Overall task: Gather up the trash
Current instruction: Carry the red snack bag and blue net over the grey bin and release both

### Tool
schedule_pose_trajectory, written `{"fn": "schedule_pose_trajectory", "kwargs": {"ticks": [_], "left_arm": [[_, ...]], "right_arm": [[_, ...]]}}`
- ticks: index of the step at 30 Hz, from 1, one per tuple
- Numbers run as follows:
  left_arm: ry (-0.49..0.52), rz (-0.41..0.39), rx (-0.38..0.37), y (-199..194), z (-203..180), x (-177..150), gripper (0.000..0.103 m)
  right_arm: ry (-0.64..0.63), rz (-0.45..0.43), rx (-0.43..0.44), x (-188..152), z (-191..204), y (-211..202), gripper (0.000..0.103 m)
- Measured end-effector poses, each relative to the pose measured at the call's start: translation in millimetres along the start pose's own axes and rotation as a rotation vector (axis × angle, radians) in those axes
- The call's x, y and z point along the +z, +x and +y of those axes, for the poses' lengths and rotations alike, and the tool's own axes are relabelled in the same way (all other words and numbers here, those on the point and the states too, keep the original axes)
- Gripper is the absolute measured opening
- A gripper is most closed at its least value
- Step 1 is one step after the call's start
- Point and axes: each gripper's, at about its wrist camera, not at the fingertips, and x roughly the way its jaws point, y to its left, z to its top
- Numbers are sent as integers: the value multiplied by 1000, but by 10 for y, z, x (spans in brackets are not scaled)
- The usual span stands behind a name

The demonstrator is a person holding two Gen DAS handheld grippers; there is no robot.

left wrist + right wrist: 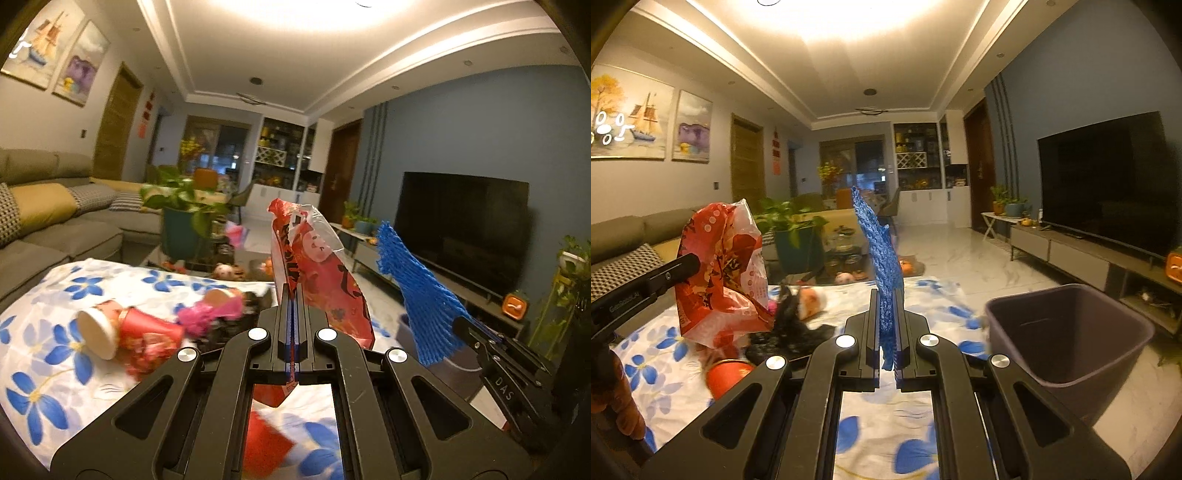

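Observation:
My left gripper [294,295] is shut on a red snack wrapper [325,269] and holds it up above the flowered tablecloth [48,332]. The wrapper also shows in the right wrist view [720,273]. My right gripper [888,299] is shut on a blue foam net [882,258], held upright; the net also shows in the left wrist view [417,295]. A dark purple bin [1071,332] stands just right of the table, below and right of my right gripper. Red paper cups [129,332], a pink wrapper [210,314] and a black bag [790,332] lie on the cloth.
A grey sofa [55,229] runs along the left. A potted plant [181,221] and jars stand on the coffee table beyond the cloth. A TV [1108,184] on a low cabinet [1071,254] lines the right wall, with marble floor [960,258] between.

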Motion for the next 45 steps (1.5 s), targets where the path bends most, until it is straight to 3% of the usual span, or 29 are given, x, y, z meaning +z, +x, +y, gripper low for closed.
{"fn": "schedule_pose_trajectory", "kwargs": {"ticks": [22,34,45], "left_arm": [[105,58,-316,1055,-1569,-70,0],[128,114,-382,1577,-1963,-277,0],[126,172,-406,1853,-2069,-441,0]], "right_arm": [[49,-61,-299,104,-1246,3,6],[94,-21,-330,-5,-1612,162,6],[96,4,-336,-22,-1721,300,6]]}}
